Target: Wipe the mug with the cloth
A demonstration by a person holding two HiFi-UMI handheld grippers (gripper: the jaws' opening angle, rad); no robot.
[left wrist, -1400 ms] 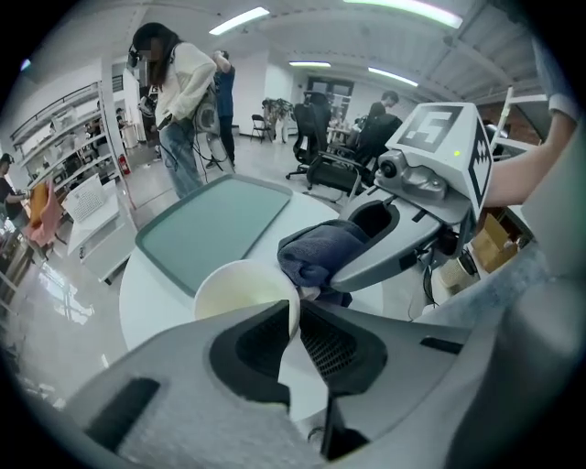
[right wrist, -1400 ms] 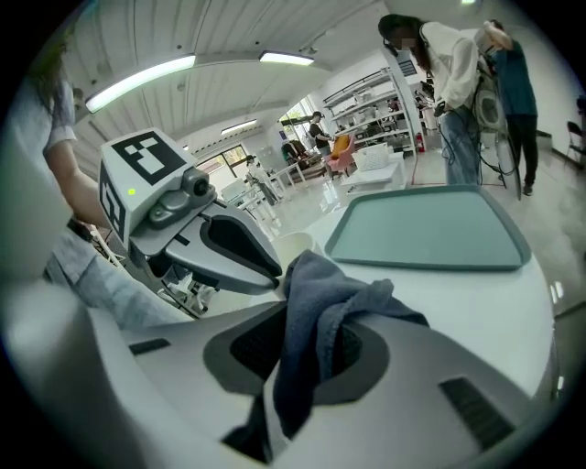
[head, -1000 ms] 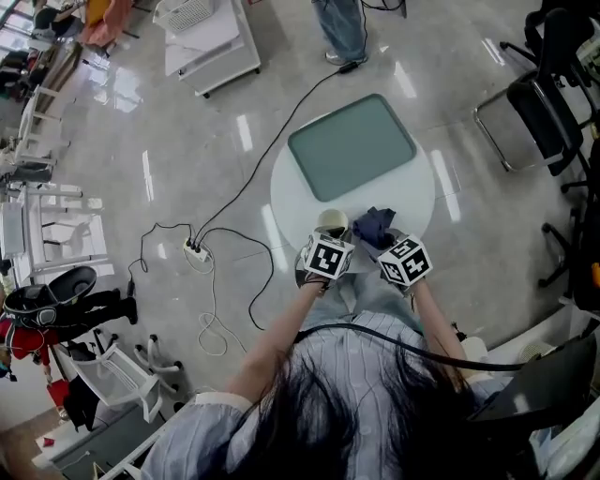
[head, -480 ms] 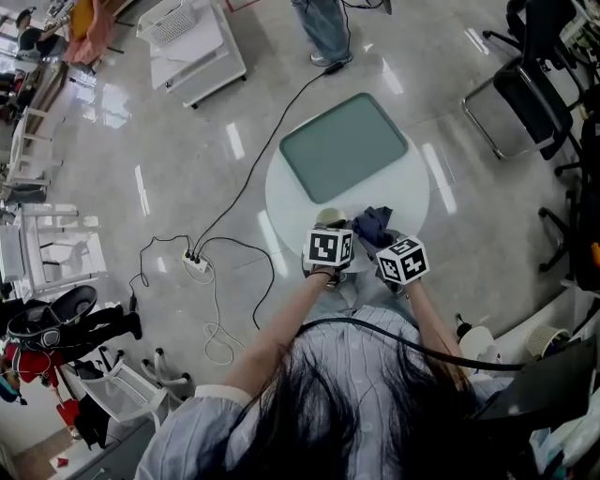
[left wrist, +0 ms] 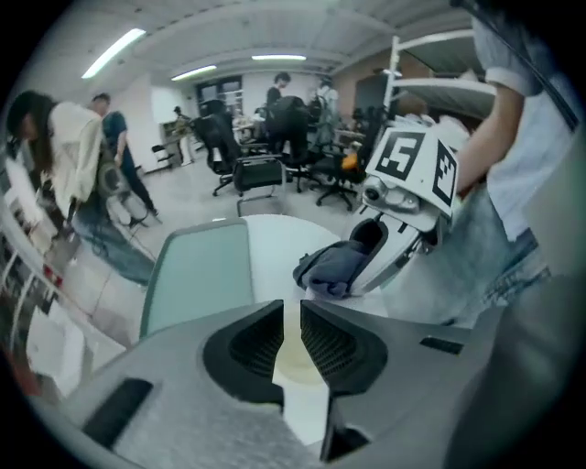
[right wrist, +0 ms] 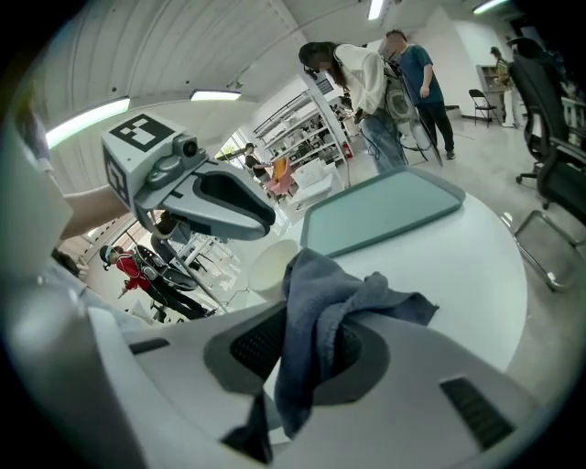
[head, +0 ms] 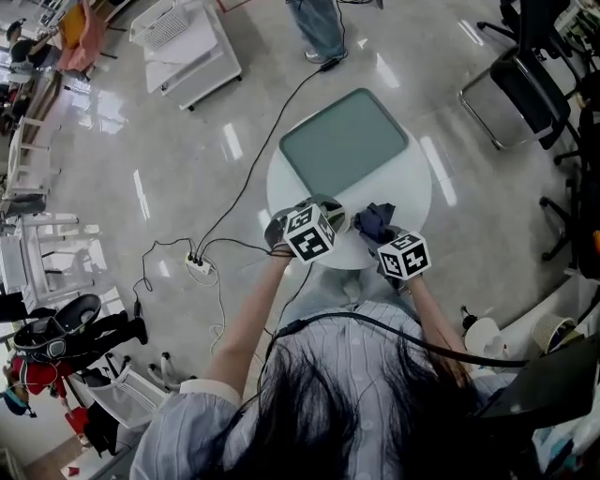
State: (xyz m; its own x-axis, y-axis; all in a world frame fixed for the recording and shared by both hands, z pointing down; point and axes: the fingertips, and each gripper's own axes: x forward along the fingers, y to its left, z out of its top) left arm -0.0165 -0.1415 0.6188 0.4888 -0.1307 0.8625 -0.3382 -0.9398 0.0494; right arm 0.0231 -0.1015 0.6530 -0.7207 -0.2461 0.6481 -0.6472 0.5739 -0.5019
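Note:
My left gripper is shut on the wall of a cream mug and holds it tilted above the near left edge of the round white table. In the head view the mug shows just past the left marker cube. My right gripper is shut on a blue-grey cloth, which bunches and hangs over its jaws. The cloth sits just right of the mug, a small gap apart. From the right gripper view, the mug is beyond the cloth, under the left gripper.
A green tray lies on the far half of the table. A black cable runs from the table's far side to a power strip on the floor. Chairs stand at the right, a white cart at the far left. A person's legs stand beyond the table.
The left gripper has risen, rolled and shifted left with the mug. The right gripper has stayed in place with the cloth in it.

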